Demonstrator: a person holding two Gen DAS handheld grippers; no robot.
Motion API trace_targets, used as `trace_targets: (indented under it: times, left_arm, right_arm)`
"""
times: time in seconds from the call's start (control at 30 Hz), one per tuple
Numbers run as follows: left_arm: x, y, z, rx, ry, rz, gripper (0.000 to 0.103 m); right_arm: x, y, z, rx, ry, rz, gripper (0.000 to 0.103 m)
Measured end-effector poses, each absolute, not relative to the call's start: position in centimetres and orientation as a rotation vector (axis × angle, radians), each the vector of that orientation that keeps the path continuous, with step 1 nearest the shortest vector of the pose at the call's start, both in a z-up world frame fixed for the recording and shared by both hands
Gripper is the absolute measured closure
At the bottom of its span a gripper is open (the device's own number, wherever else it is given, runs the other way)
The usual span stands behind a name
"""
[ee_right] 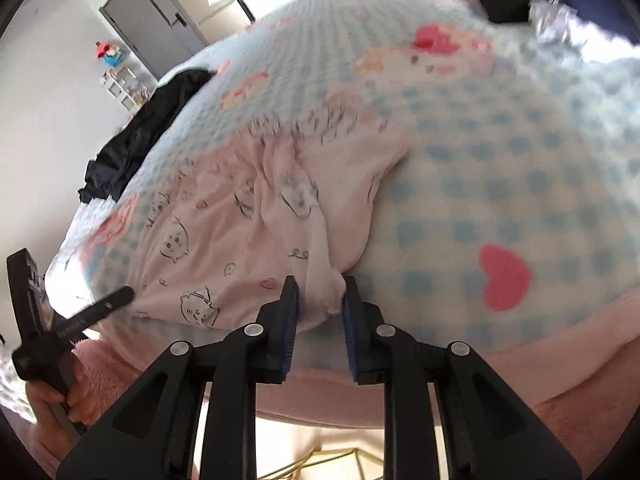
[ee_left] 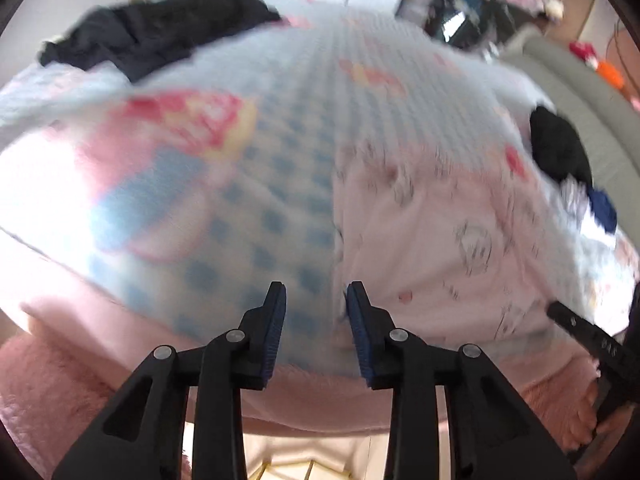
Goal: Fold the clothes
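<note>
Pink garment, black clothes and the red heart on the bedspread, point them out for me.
pink garment (ee_right: 224, 240), right wrist view, on its flat printed middle.
black clothes (ee_left: 160, 36), left wrist view, on the middle of the dark heap.
red heart (ee_right: 505, 276), right wrist view, on the heart's centre.

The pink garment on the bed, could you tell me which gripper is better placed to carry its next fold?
Right, probably. The right gripper has a bunched corner of the pink garment between its pads. The left gripper is open, holding nothing, beside the garment's edge.
</note>
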State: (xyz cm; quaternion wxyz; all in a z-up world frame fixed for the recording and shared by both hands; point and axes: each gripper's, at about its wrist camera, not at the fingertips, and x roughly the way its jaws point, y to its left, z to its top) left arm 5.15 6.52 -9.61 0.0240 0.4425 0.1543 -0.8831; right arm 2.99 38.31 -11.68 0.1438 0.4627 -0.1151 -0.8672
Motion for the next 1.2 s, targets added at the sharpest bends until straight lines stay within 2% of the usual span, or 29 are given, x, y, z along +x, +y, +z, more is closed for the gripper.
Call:
trace_targets:
  times: [0.1,0.2,0.33,0.4,0.43,0.47,0.5,0.53,0.57,0.63,0.67,0.77,0.83,1.03,1.2]
  left_arm:
    - [5.6,9.2,-8.4,1.333,0.371,-2.870,0.069]
    - [5.2,13.0,-8.4,1.371,0.265,-2.994,0.069]
    - [3.9,16.0,-10.6,1.507,0.209,-3.004,0.069]
    - [3.7,15.5,-11.3,1.530,0.179,-2.950,0.070]
    - [3.6,15.2,-11.7,1.541,0.164,-2.922,0.073]
    - [3.5,15.0,-12.0,1.552,0.150,-2.895,0.074]
    - [3.4,14.7,-12.4,1.563,0.136,-2.868,0.076]
    - [3.4,14.3,-12.7,1.567,0.118,-2.839,0.085]
    - [3.5,13.7,-12.7,1.549,0.101,-2.812,0.086]
    - [3.9,12.4,-12.2,1.527,0.208,-2.817,0.086]
    - [4.0,12.0,-12.0,1.515,0.252,-2.826,0.085]
    - [4.6,13.9,-11.0,1.469,0.255,-2.949,0.065]
    - [4.8,15.2,-10.5,1.441,0.251,-3.025,0.061]
    - [3.6,18.2,-13.1,1.546,0.000,-2.916,0.061]
    - [3.0,16.1,-11.4,1.481,0.126,-2.967,0.066]
  right_arm:
    - [4.3,38.6,-9.4,1.223,-0.260,-2.625,0.078]
    - [4.7,36.0,-9.0,1.157,-0.101,-2.595,0.078]
    - [4.3,32.9,-12.0,1.232,0.040,-2.463,0.078]
    - [4.0,32.9,-13.8,1.289,0.073,-2.453,0.081]
    - [3.9,33.2,-14.7,1.320,0.085,-2.457,0.087]
    - [3.7,33.9,-15.3,1.344,0.066,-2.463,0.092]
    - [3.4,34.9,-15.4,1.357,0.022,-2.472,0.101]
    - [3.2,35.8,-15.3,1.368,-0.014,-2.483,0.103]
    - [3.1,36.5,-15.1,1.372,-0.038,-2.502,0.103]
    - [3.2,37.4,-14.3,1.364,-0.060,-2.555,0.103]
    - [3.2,37.8,-14.0,1.359,-0.071,-2.582,0.092]
    - [3.8,36.2,-13.7,1.313,-0.042,-2.536,0.090]
    - [4.3,34.6,-13.6,1.278,-0.015,-2.487,0.088]
    - [5.0,32.9,-15.2,1.288,0.001,-2.407,0.088]
    - [3.7,37.9,-15.5,1.376,-0.143,-2.467,0.099]
